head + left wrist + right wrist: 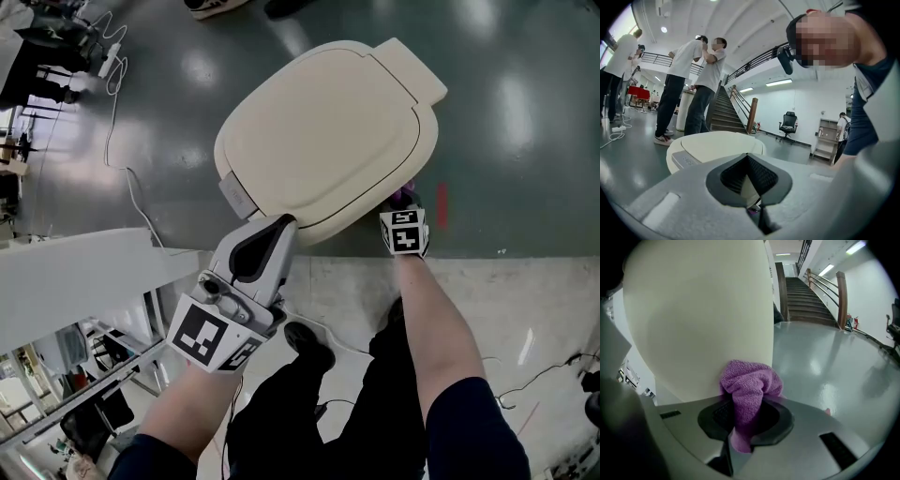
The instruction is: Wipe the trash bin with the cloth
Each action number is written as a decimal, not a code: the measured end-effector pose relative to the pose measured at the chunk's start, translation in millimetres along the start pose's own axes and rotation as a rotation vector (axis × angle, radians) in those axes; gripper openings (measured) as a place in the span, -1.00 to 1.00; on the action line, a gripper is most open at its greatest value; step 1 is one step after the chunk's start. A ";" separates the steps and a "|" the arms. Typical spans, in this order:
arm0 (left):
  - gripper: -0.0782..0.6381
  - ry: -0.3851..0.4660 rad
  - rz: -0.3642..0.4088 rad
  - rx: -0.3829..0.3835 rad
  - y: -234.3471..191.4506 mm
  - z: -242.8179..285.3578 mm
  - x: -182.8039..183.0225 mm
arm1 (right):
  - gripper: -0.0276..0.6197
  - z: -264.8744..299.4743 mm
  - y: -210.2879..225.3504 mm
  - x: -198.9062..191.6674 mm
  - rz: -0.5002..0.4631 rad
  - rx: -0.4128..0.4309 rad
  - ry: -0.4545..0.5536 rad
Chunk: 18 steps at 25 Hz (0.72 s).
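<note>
1. Right gripper view: the cloth (pixel 750 380) is being gripped by the right gripper (pixel 745 404). Its jaws are clamped on the bunched purple fabric, so a soft wad is sticking out ahead of the tips.
2. That wad is being pressed against the cream side wall of the trash bin (pixel 703 310), below the lid. This is judged to be the face being wiped.
3. The left gripper (pixel 277 225) is being held at the near edge of the lid (pixel 328 122), jaws drawn together with nothing between them. It is probably being used to steady the bin, though contact cannot be confirmed.
4. The bin is standing with its lid shut on the grey floor (pixel 525 112), just ahead of the person's legs and within reach of both grippers.
5. Farther off, people (pixel 705 89) are standing by a staircase (pixel 724 117), well apart from the work.
</note>
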<state>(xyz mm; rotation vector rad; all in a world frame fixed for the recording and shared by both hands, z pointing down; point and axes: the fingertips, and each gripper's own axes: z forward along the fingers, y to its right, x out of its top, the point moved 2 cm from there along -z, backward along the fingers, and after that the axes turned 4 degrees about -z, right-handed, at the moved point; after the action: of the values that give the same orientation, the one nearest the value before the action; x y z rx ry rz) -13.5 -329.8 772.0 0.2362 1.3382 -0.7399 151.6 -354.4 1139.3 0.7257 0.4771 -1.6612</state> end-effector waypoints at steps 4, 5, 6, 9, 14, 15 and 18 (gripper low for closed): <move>-0.82 -0.016 0.001 -0.004 0.5 0.2 -2.2 | -0.68 -3.7 -14.6 -2.3 0.035 0.012 -0.019; -0.82 -0.019 0.003 -0.003 1.0 -0.1 -2.3 | -0.68 -9.7 -18.9 1.2 0.038 0.020 -0.014; -0.82 -0.022 0.003 -0.002 1.3 -0.1 -1.9 | -0.68 -17.3 -22.9 6.3 0.038 0.028 -0.005; -0.82 -0.040 -0.003 0.002 1.3 0.0 -0.7 | -0.68 -46.8 -33.1 30.0 0.033 0.047 0.038; -0.82 -0.088 -0.009 0.005 2.3 2.4 -1.3 | -0.68 -108.1 -46.7 82.0 0.044 0.067 0.130; -0.82 -0.095 -0.007 0.005 3.0 2.7 -0.8 | -0.68 -122.2 -49.7 93.3 0.045 0.073 0.152; -0.82 -0.106 -0.006 0.005 3.7 2.6 0.6 | -0.68 -161.3 -57.6 126.0 0.038 0.089 0.215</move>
<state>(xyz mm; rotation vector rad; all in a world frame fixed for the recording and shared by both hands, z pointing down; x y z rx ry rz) -9.1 -328.7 771.1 0.1943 1.2375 -0.7507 115.1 -325.7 931.8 0.9802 0.5398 -1.5841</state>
